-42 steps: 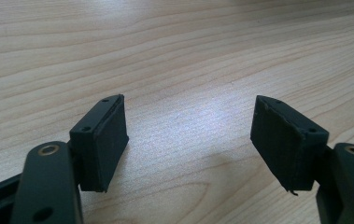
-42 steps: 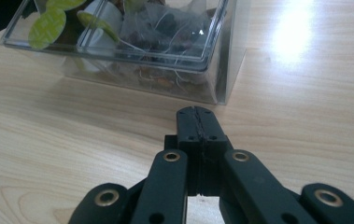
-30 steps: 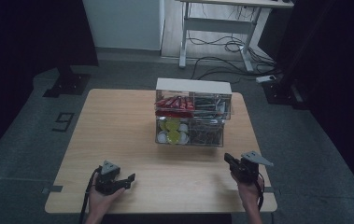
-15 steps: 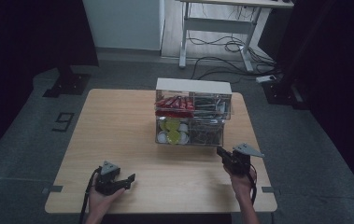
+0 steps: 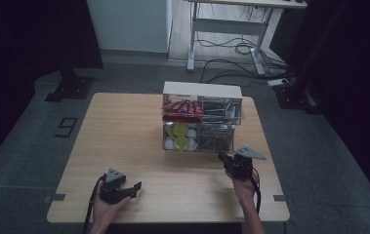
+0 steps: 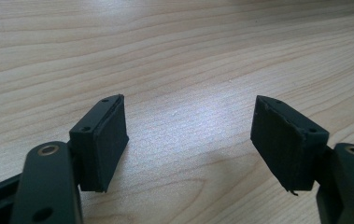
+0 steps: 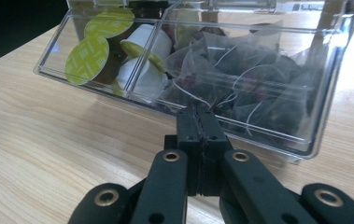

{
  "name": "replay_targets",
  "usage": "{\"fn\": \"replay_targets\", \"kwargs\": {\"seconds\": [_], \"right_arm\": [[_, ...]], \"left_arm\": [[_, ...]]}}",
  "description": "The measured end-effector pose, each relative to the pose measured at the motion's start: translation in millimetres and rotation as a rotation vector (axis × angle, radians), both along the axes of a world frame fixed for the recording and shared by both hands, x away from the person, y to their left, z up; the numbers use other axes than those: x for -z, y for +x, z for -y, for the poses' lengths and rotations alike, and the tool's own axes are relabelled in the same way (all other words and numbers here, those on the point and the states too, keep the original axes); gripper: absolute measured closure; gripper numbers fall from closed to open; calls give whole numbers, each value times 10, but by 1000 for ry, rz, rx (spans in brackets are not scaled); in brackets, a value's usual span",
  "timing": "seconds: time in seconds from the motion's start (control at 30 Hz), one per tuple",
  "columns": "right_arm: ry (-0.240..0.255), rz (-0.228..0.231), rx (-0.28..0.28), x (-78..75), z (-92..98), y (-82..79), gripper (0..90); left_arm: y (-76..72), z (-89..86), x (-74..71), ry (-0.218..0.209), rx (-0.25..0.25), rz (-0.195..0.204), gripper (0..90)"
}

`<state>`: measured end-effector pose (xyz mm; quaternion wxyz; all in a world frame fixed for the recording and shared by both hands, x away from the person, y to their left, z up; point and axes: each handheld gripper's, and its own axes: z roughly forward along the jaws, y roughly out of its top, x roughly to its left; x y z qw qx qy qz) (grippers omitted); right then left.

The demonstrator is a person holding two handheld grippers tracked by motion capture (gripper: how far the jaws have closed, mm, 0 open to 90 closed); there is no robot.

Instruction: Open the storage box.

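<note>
Right claw at the clear organizer's lower drawer

Right claw clenched, empty, tips just before the tea-bag drawer; left claw released above bare bench.

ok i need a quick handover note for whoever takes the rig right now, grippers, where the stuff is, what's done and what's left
Left gripper: open, nothing between the jaws, low over the bare table near the front edge.
Right gripper: shut, holding nothing, tips just short of the clear organizer's lower front wall.
Organizer: mid-table, two tiers. Lower tier holds green-lidded capsules at one side and tea bags in the compartment facing the right gripper. Upper tier has red packets.
Done: nothing taken out that I can see.
Left: probably reaching the tea bag compartment; whether it must be opened first I cannot tell.
</note>
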<state>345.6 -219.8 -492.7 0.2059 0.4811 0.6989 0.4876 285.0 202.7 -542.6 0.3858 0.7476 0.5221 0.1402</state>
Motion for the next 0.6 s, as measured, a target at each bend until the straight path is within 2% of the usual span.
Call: {"fn": "replay_targets", "kwargs": {"seconds": [0.37,0.6], "right_arm": [[-2,-24,-6,79,-44,32,895],[-17,-53,-6,181,-57,85,895]], "left_arm": [[0,13,5,3,6,-2,273],[4,26,17,6,11,-6,273]]}}
